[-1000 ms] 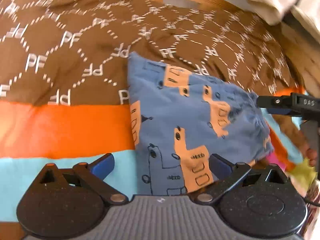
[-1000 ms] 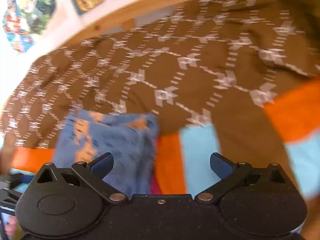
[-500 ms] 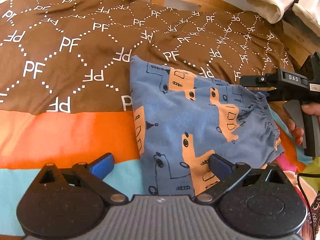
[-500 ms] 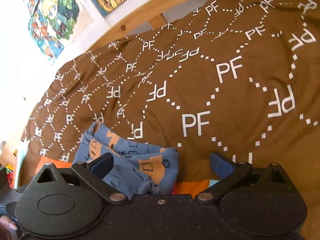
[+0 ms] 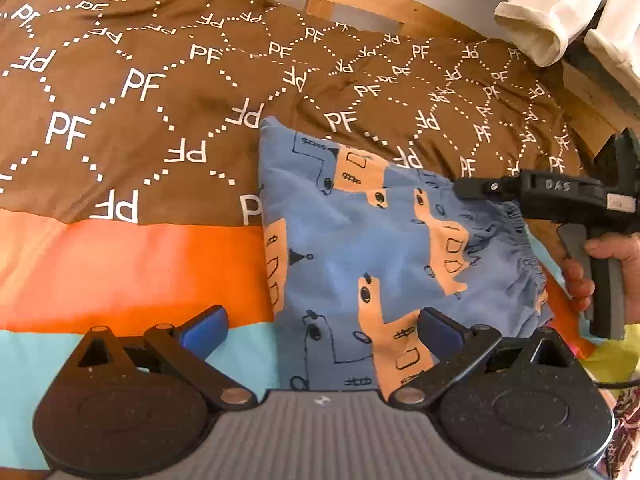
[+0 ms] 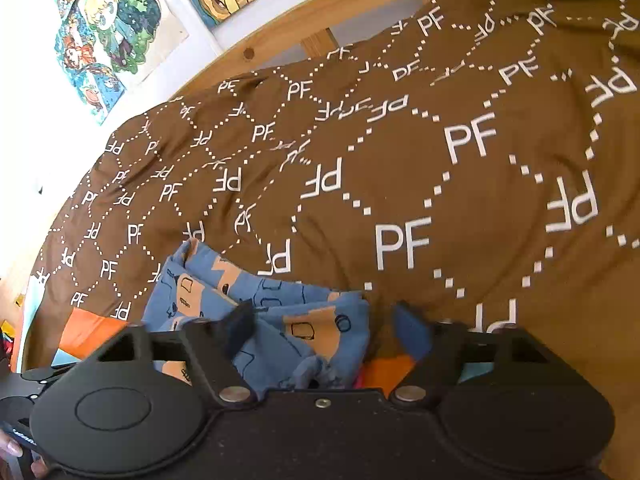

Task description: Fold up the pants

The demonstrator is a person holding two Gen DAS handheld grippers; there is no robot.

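Folded pants (image 5: 384,248) on a bed, both wrist views. The pants, blue with orange print, lie as a compact packet on the duvet (image 5: 132,120), straddling its brown, orange and light-blue bands; in the left view the elastic waistband sits at the packet's 3 o'clock edge and a folded edge runs along 9 o'clock.

Step in hand, as judged: a closing fold or a final tidy, since the packet is already small. To do it well, take hold through all layers at the waistband edge rather than the top layer alone, lift low, carry the edge toward 9 o'clock, and lay it flush with the folded edge; the soft duvet gives little backing, so press lightly and smooth outward.

Left gripper (image 5: 320,330): jaws spread wide and holding nothing. The fingertip at 3 o'clock overlaps the near edge of the pants in the picture; whether it touches the cloth cannot be told. The other fingertip stands over the orange band.

Right gripper (image 6: 320,326): jaws partly apart, straddling the bunched waistband corner, not clamped on it. Its fingertips look blurred. In the left view it reaches in from 3 o'clock, low over the waistband; contact cannot be confirmed.
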